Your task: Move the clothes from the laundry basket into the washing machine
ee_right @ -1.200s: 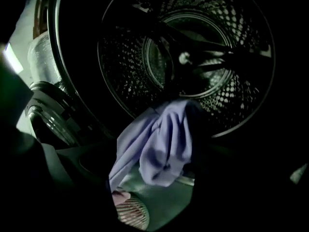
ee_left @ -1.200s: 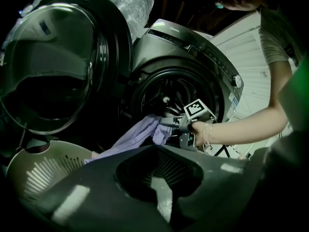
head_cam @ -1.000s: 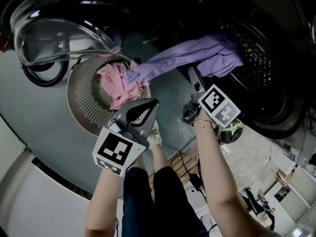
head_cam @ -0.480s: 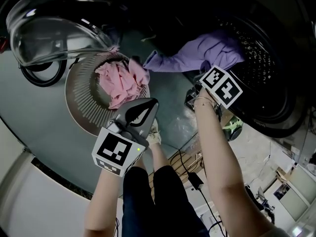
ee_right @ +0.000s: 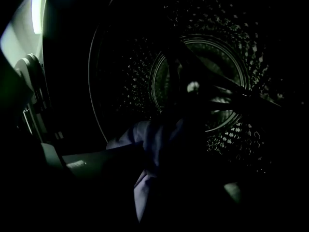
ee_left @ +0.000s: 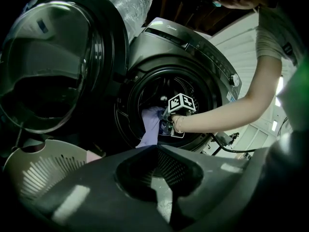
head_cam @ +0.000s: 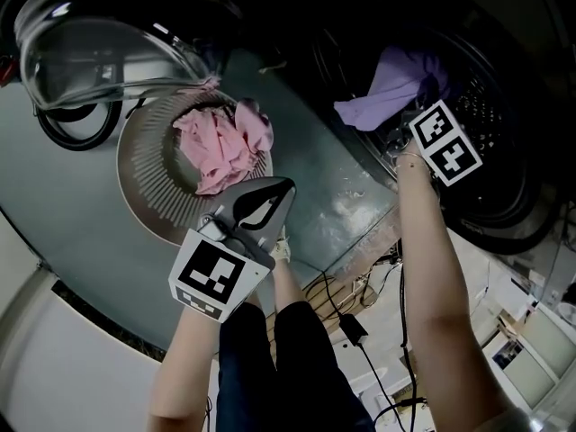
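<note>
A purple garment (head_cam: 385,95) hangs in the washing machine's drum (head_cam: 490,106), a tail drooping over the door opening. My right gripper (head_cam: 412,122), under its marker cube, has just been closing and is shut on that purple garment (ee_right: 153,149), reaching into the drum. The left gripper view shows the right gripper (ee_left: 167,124) at the drum mouth with the purple garment (ee_left: 150,127) below it. Pink clothes (head_cam: 220,147) lie in the round laundry basket (head_cam: 135,187). My left gripper (head_cam: 284,187) hovers beside the basket, shut and empty.
The machine's glass door (head_cam: 99,34) stands open at the upper left, above the basket. Cables (head_cam: 346,295) and a plug lie on the floor near the person's legs. The perforated drum wall (ee_right: 212,81) fills the right gripper view, dark and deep.
My right gripper moved up and right into the drum mouth, pulling the purple garment off the basket's edge and into the machine. The left gripper and the pink clothes stayed put.
</note>
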Motion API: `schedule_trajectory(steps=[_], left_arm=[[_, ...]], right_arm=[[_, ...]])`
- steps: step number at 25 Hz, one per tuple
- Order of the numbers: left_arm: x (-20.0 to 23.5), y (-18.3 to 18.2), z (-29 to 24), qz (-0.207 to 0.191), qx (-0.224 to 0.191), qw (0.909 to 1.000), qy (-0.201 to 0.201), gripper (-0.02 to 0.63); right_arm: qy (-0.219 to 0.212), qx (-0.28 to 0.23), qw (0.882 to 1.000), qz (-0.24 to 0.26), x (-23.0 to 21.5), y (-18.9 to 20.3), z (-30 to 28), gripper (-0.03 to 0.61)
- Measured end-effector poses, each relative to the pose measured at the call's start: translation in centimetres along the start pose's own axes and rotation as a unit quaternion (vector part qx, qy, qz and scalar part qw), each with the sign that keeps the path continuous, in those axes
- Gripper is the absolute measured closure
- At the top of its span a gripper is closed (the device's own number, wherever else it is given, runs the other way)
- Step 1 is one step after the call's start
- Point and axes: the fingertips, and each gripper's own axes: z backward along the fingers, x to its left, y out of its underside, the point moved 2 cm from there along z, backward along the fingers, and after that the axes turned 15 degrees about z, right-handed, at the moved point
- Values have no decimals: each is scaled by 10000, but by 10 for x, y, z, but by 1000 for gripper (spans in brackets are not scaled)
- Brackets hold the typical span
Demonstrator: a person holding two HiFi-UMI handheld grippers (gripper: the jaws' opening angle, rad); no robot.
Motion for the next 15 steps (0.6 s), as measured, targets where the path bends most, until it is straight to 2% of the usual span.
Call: schedule_trajectory(steps=[3,4,6,7,12,14,15], left_arm=[[0,3,-1,-3,65,10000,16,614],[0,5,-2,2,108,9999,15,614],[1,8,-3,-13,168,9999,4,614],[2,8,-2,-25,173,9998,0,614],[3,8,1,71,87,9999,-61,614],[2,9,2,99,72,9999,-50,614],[0,9,2,110,65,9999,-39,614]], right_arm=[[-22,378,9991,-192,1,16,-15,471],[-39,603,9977,-318,2,26,-19,423],[-81,947,9942,-509,6,42,-23,273],[-115,1037,9931,-537,9,47,-22,233],[-500,912,9931,-543,26,54,10,164],[-880,929,9915,-218,45,63,28,156],[-1092,1003,9889,125,58,72,35,153]])
